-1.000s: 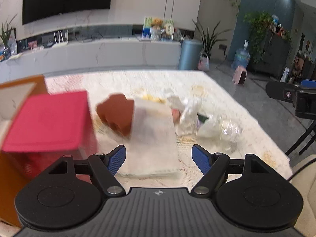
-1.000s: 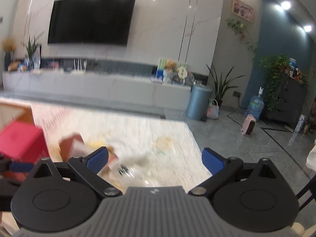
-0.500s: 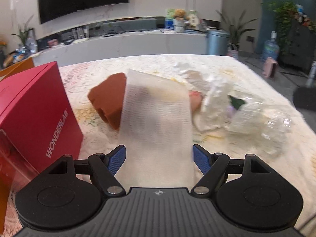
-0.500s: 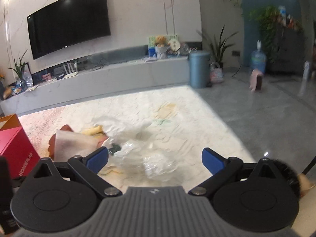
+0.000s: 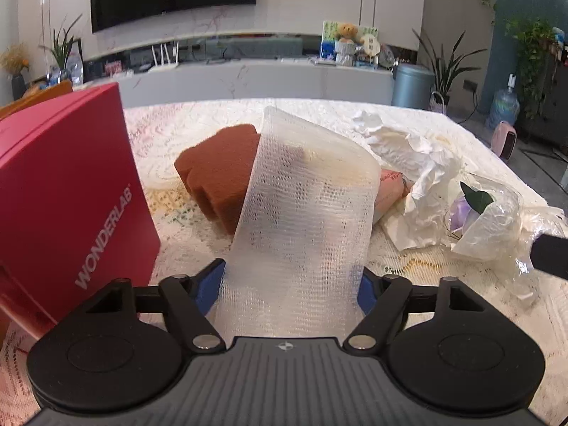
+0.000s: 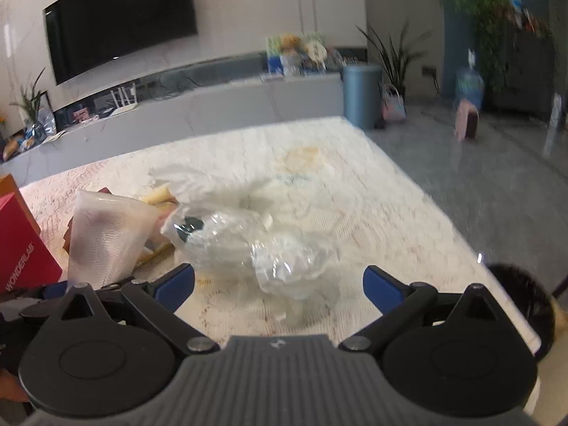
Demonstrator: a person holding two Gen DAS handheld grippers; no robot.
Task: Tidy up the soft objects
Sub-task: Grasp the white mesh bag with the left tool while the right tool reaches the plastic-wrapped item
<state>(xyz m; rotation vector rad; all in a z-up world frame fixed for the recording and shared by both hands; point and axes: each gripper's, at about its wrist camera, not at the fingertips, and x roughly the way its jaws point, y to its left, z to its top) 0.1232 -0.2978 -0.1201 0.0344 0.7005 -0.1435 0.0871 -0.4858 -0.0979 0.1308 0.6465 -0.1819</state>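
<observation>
Table point(image 5: 408, 277), lace-patterned cover: carries everything listed, largest first.

Red box point(image 5: 67, 191), lettered WONDERLAB: upright at the left edge, near corner.

White mesh cloth point(image 5: 301, 206): sheer gauze, draped up and over the pile at mid-surface, near end lying between the fingers of the left gripper point(image 5: 289, 285). Blue fingers set either side of the cloth, apparently touching it; whether actually pinching, cannot tell.

Crumpled white paper point(image 5: 415, 163): right of the cloth, toward the far edge.

Clear plastic wrap point(image 6: 255, 245): bunched, a green leaf inside, toward the right edge; directly ahead of the right gripper point(image 6: 278, 284), fingers spread wide, holding nothing.

Brown sponge point(image 5: 216, 174): notched outline, partly under the cloth's left side, between cloth and box.

Pink item point(image 5: 390, 191): mostly hidden behind the cloth; kind not identifiable.

Handling note, judged: step in hand appears to be taking the cloth. Close fully on a doubled fold, not a single layer; lift slowly so the gauze slides off the sponge without dragging it or snagging the paper.
</observation>
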